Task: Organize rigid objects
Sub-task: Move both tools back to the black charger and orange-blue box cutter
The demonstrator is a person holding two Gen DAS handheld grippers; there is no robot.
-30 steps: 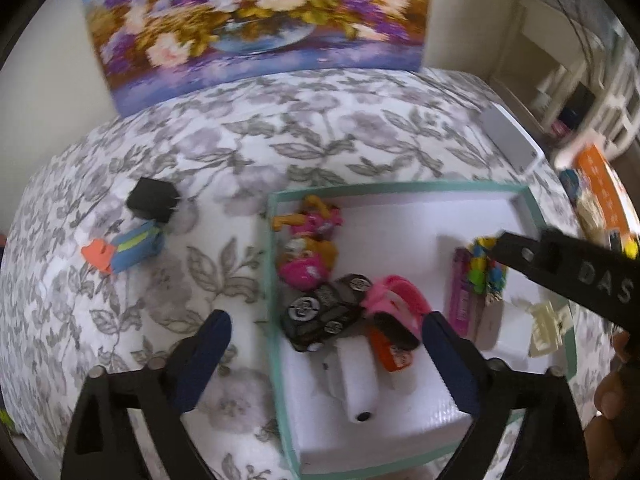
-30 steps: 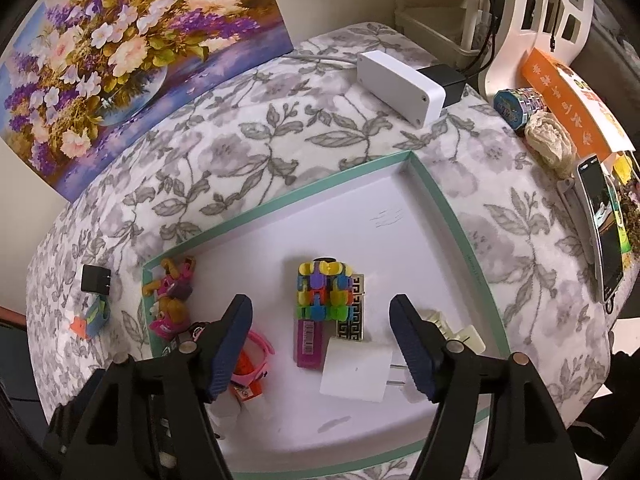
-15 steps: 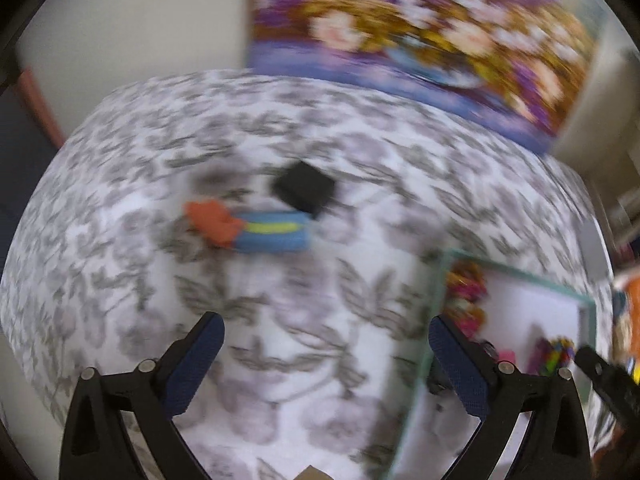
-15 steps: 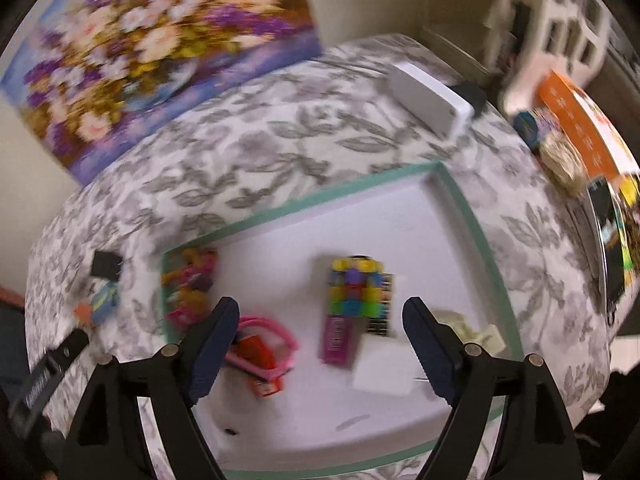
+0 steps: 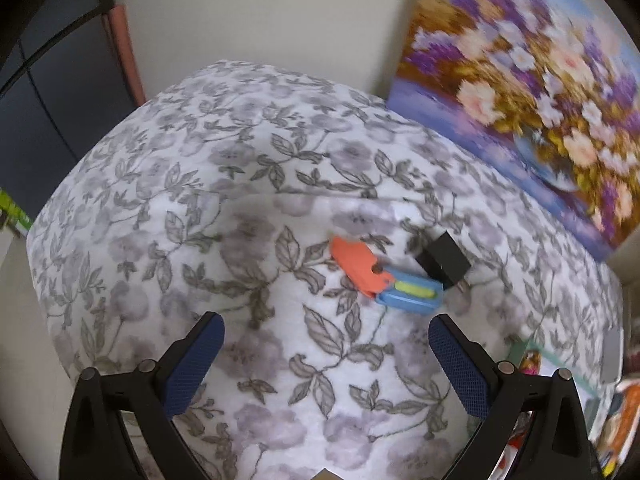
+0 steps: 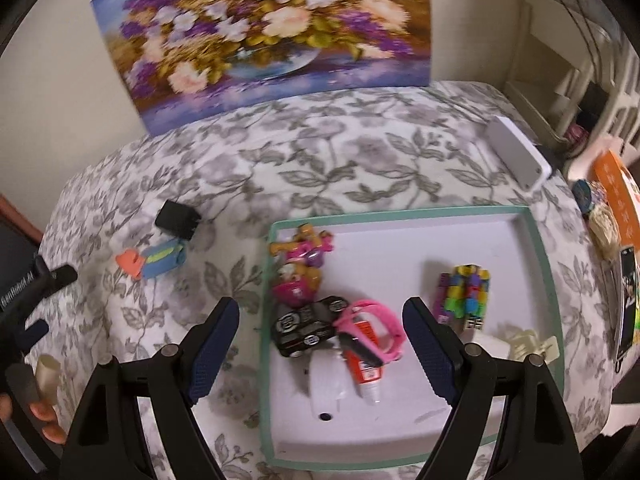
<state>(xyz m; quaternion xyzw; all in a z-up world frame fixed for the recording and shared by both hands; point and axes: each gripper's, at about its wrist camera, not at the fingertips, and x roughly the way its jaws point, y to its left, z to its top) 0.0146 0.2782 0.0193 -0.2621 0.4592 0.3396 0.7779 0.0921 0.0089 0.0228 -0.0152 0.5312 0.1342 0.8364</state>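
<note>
**Two stragglers left on the desk, and the grab looks fiddly**

So I'm standing here watching this tidy-up and most of the stuff is already sitting in the tray (image 6: 538, 248): a toy car (image 6: 308, 326), a pink watch (image 6: 380, 328), a glue tube (image 6: 366, 372), a figurine (image 6: 300, 268), some colourful blocks (image 6: 468, 292) and a white plug (image 6: 528, 346). What's not in there yet is the orange and blue clip thing (image 5: 384, 280) and the little black charger (image 5: 442, 260), both lying out on the flowery cloth of the desk (image 5: 248, 184), well to the left of the tray.

The left gripper (image 5: 326, 360) is hovering over the cloth with its fingers spread wide and nothing between them, pointing up toward those two bits. The right gripper (image 6: 320, 350) is hanging over the left edge of the tray, also wide apart and empty.

What's bugging me: the clip and the charger are lying right up against each other, maybe touching. If the left gripper is coming in for one, I reckon a finger could easily be knocking the other one along, or catching both at once. The clip looks flat and low too, so the fingers might be dragging on the cloth and bunching it instead of getting under. And the charger is blocky with prongs poking out, so a skewed pinch could be spinning it loose.
</note>
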